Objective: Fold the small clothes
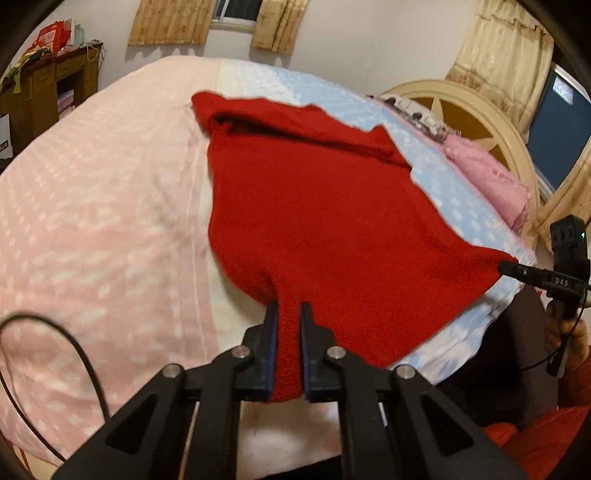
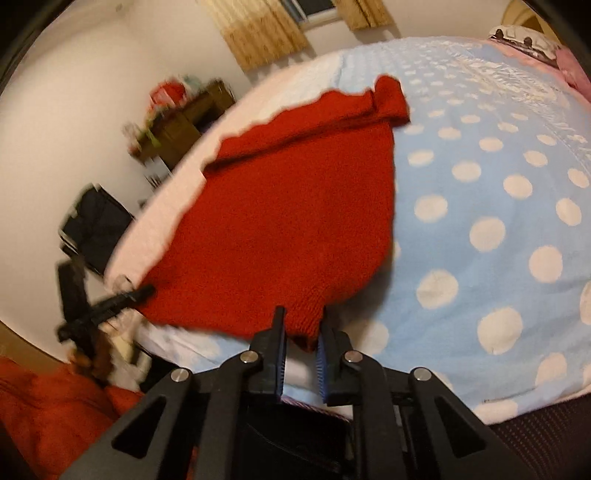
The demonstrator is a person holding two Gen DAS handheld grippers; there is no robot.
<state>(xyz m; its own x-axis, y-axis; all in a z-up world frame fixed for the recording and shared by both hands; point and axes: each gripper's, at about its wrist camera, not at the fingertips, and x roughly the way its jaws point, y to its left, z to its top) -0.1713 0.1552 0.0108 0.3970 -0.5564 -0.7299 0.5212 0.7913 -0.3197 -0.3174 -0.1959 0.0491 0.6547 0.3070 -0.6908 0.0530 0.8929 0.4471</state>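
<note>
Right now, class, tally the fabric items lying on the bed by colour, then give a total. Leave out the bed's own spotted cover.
Red: 1, the knitted garment, held at its near corners by the left gripper and right gripper.
Pink: 1, the folded cloth near the headboard.
Total: 2

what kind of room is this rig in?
Most likely a home bedroom: a bed with a polka-dot blanket, a cream headboard, curtained windows, and a cluttered wooden desk.
</note>
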